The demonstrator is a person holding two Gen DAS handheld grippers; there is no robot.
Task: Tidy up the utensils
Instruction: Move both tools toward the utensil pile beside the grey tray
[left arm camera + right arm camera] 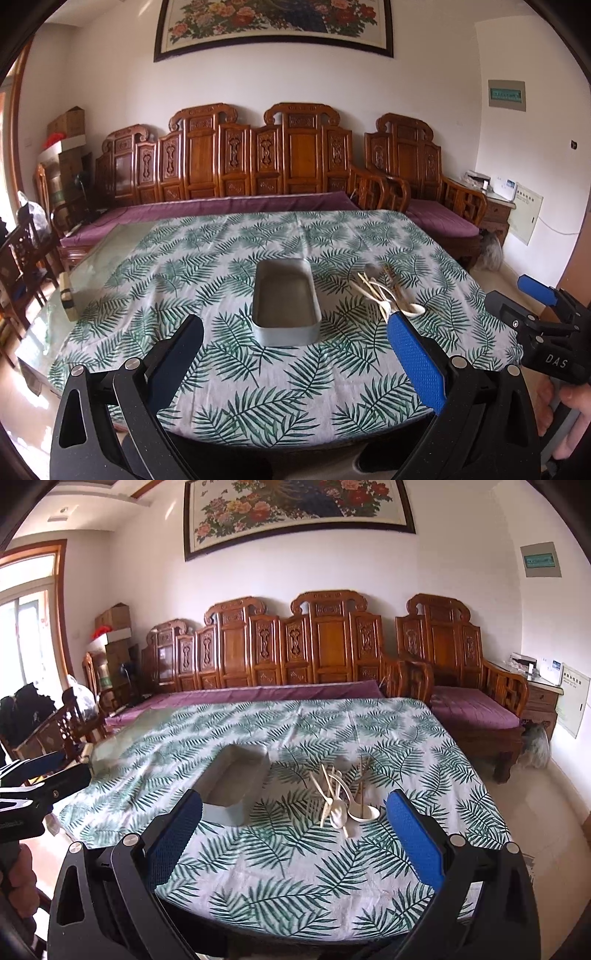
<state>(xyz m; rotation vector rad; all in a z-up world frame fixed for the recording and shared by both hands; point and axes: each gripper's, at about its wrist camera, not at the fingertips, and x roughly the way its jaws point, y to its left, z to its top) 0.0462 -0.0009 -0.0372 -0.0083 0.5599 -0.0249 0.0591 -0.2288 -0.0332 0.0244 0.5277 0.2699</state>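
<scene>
Right gripper (295, 834) released, empty | left gripper (295, 354) released | heap of cream plastic spoons and forks (341, 801) just ahead | grey rectangular tin (232, 788) ahead-left | advise: single out one handle, clench squarely.

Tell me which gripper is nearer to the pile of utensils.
Right. The right gripper hovers open just in front of the pile of utensils. The left gripper hovers open facing the tray, with the pile off to its right.
</scene>
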